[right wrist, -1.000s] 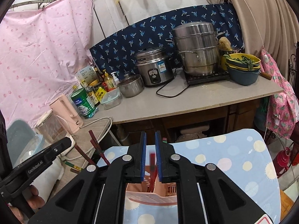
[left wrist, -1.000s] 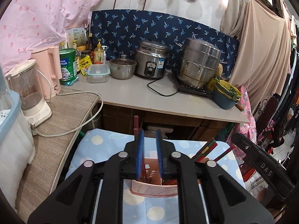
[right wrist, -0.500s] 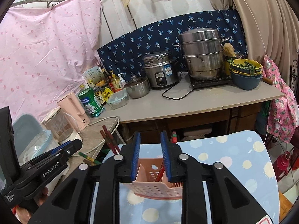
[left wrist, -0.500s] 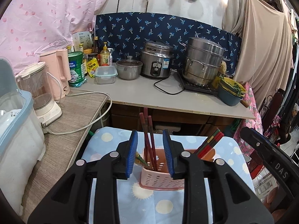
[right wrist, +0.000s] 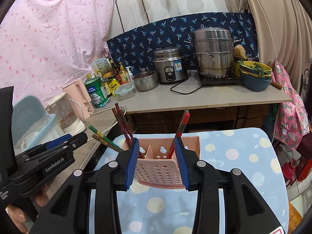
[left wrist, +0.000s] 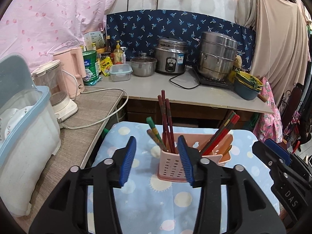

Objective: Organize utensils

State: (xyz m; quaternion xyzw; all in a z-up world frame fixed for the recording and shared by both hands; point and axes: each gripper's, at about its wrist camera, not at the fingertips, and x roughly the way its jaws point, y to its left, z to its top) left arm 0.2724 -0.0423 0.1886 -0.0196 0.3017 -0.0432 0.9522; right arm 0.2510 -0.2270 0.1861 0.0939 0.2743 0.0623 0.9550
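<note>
Now that the dark red chopsticks (left wrist: pixel 165 120) stand in the pink perforated plastic holder (left wrist: pixel 171 167) on the dotted blue cloth (left wrist: pixel 156 204), my left gripper (left wrist: pixel 158 159) and right gripper (right wrist: pixel 157 161) back off, jaws opening, empty; both drops look done.

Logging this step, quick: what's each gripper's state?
Left gripper: opening, holding nothing.
Right gripper: opening, holding nothing; pink caddy behind its fingers.

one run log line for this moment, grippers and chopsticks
left gripper: opening, empty | right gripper: opening, empty | chopsticks: standing in pink holder | holder on blue cloth
</note>
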